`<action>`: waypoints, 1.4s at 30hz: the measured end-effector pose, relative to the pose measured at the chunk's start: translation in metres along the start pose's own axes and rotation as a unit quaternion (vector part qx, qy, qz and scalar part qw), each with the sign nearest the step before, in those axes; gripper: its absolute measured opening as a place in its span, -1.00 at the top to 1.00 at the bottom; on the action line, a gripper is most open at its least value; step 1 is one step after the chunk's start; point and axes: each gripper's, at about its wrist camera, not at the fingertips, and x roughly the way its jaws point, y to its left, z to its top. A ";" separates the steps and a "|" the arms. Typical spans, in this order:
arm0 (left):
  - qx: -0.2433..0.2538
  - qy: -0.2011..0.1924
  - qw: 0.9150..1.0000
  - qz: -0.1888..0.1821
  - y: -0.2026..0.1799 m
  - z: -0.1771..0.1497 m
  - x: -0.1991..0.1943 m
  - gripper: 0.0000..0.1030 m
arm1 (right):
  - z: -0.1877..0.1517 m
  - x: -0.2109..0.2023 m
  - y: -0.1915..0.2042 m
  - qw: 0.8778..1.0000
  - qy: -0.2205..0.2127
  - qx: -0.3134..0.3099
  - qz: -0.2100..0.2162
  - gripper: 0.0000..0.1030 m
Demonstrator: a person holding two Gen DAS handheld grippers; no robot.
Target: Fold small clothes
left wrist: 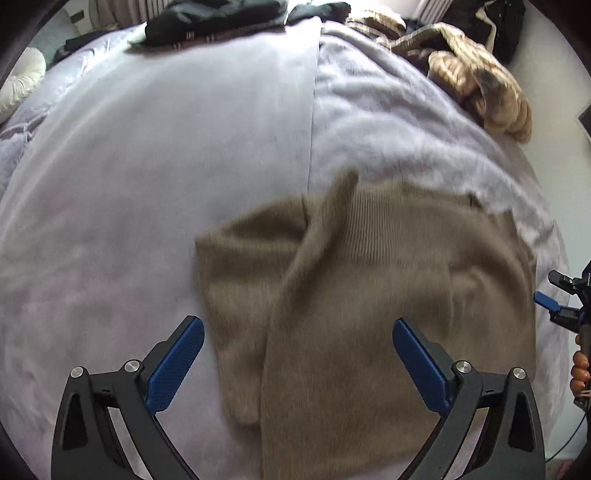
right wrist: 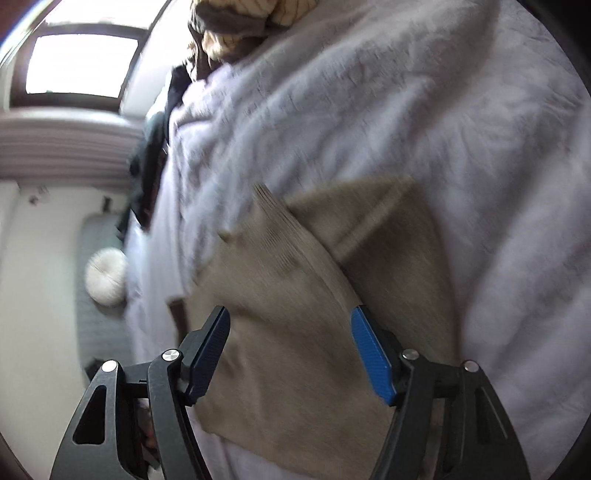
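A tan ribbed knit garment (left wrist: 369,295) lies on the lavender blanket (left wrist: 166,166), with its left part folded over itself. My left gripper (left wrist: 297,332) is open and empty above the garment's near left part. The right gripper shows at the right edge of the left wrist view (left wrist: 554,295), beside the garment. In the right wrist view my right gripper (right wrist: 290,325) is open and empty, just above the same garment (right wrist: 295,295), whose ribbed fold runs diagonally ahead of the fingers.
A beige and brown striped fleece (left wrist: 480,81) lies at the bed's far right. Dark clothes (left wrist: 214,18) lie at the far edge. A white round cushion (right wrist: 107,277) sits on the floor by the bed. A window (right wrist: 81,62) is behind.
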 end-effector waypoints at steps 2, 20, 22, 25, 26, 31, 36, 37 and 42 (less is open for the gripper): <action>-0.006 0.022 1.000 0.004 0.005 -0.021 0.005 -0.99 | -0.018 -0.002 -0.010 0.999 0.013 -0.014 -0.027 -0.33; -0.007 0.060 0.998 0.032 0.019 -0.078 0.009 -0.99 | -0.071 -0.024 -0.038 0.995 0.062 -0.052 -0.061 0.84; -0.009 0.060 0.998 0.036 0.025 -0.079 0.006 -0.99 | -0.070 -0.018 -0.051 0.991 0.066 -0.042 -0.107 0.84; -0.008 0.042 0.998 0.039 0.029 -0.076 -0.009 -0.99 | -0.070 -0.022 -0.063 0.991 0.058 -0.012 -0.119 0.63; -0.009 0.036 0.999 0.035 0.031 -0.074 -0.016 -0.99 | -0.071 -0.026 -0.063 0.991 0.051 -0.006 -0.125 0.53; 0.007 -0.014 1.000 -0.008 0.018 -0.045 -0.042 -0.94 | -0.072 -0.057 -0.041 0.989 -0.018 -0.035 -0.143 0.53; 0.038 -0.038 0.997 -0.059 -0.016 0.005 -0.034 -0.22 | -0.051 -0.046 -0.003 0.993 -0.022 -0.070 -0.098 0.53; 0.043 -0.038 0.996 -0.066 -0.021 0.010 -0.029 0.01 | -0.046 -0.038 0.005 0.993 -0.019 -0.076 -0.091 0.53; 0.059 -0.041 0.996 -0.059 -0.062 0.053 0.012 0.07 | -0.023 0.004 0.043 0.992 -0.013 -0.105 -0.075 0.55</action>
